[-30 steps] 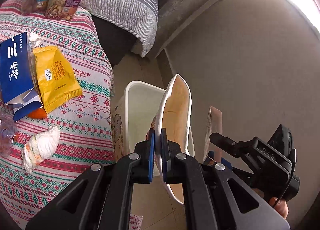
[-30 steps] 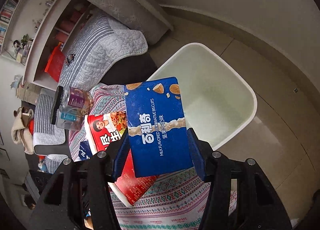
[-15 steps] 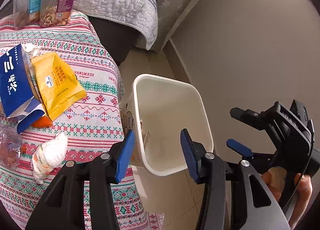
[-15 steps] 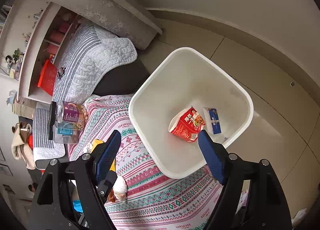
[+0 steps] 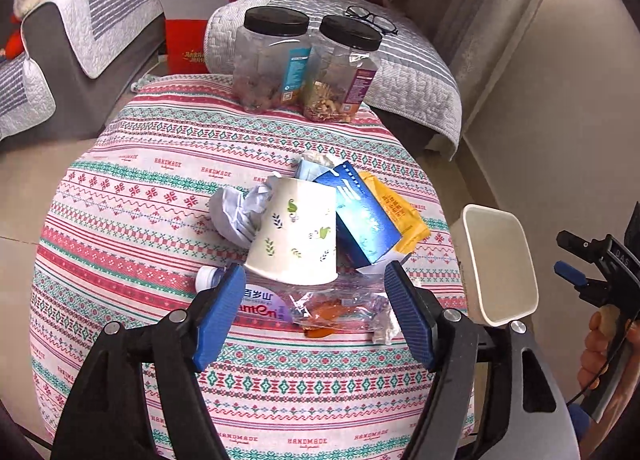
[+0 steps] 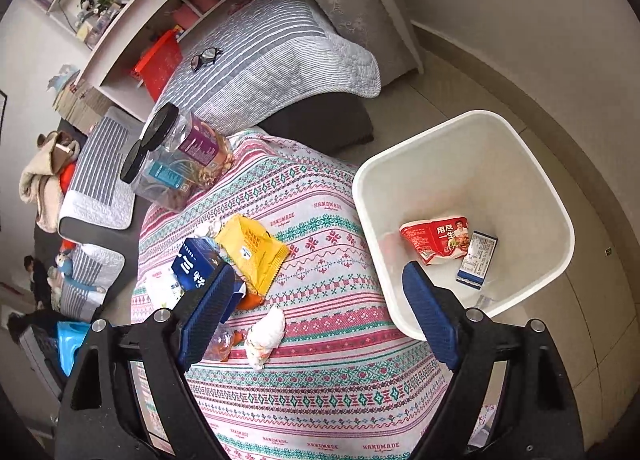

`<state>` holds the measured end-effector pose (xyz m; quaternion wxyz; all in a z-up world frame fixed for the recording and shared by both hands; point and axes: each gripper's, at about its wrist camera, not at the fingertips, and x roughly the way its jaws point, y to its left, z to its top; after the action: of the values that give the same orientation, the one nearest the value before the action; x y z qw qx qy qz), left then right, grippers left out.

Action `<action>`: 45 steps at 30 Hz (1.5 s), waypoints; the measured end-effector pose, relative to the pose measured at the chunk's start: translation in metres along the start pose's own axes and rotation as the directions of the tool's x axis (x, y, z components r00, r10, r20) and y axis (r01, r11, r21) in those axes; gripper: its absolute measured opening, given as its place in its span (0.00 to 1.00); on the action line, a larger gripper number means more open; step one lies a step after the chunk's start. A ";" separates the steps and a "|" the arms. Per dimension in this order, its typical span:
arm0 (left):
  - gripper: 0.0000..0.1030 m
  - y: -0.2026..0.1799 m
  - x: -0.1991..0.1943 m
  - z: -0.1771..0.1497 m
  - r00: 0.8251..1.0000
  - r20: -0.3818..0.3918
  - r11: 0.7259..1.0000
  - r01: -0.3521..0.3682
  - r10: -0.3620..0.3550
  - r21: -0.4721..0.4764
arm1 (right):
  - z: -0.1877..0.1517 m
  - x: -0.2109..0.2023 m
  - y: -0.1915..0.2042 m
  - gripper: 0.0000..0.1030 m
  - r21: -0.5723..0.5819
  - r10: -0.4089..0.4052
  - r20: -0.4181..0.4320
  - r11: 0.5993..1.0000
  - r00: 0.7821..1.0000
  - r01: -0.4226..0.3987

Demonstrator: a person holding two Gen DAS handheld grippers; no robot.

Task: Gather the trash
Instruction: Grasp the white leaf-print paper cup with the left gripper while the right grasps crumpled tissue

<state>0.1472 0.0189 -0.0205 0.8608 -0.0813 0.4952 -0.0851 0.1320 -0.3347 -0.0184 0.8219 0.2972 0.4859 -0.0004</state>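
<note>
White bin (image 6: 536, 163) against tablecloth (image 6: 320, 372) edge, both grippers' jaws wide.

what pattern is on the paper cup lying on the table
White with small green leaf sprigs; the paper cup shows best in the left wrist view.

The left gripper (image 5: 316, 312) hung with its jaws wide apart and nothing between them, over a crushed plastic bottle (image 5: 304, 306). Just beyond the bottle a paper cup (image 5: 296, 238) lay tipped, crumpled paper (image 5: 238, 211) left of it, a blue box (image 5: 360, 219) and yellow packet (image 5: 400, 215) right of it. The white bin (image 5: 500, 264) stood well right of the cup.
</note>
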 end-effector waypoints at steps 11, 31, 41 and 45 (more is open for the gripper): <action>0.75 0.013 0.032 -0.001 0.999 -0.035 0.998 0.032 -0.030 0.055 | -0.037 0.064 0.054 0.81 -0.078 0.003 -0.188 0.997 0.982 -0.018; 0.76 -0.001 0.093 0.028 0.997 -0.068 0.994 -0.017 0.025 0.108 | -0.076 0.139 0.072 0.57 -0.026 -0.022 -0.366 1.000 0.930 0.013; 0.63 0.004 0.098 0.028 0.998 -0.068 0.996 0.010 -0.004 0.089 | -0.079 0.149 0.075 0.35 -0.070 -0.075 -0.365 0.996 0.928 0.053; 0.61 0.006 0.096 0.026 0.998 -0.064 0.997 0.028 -0.023 0.065 | -0.077 0.145 0.075 0.34 -0.073 -0.075 -0.361 0.996 0.930 0.052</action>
<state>0.2180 0.0048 -0.0895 0.8457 -0.0564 0.5181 -0.1149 0.1687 -0.1936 -0.1245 0.7264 0.2505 0.6385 0.0432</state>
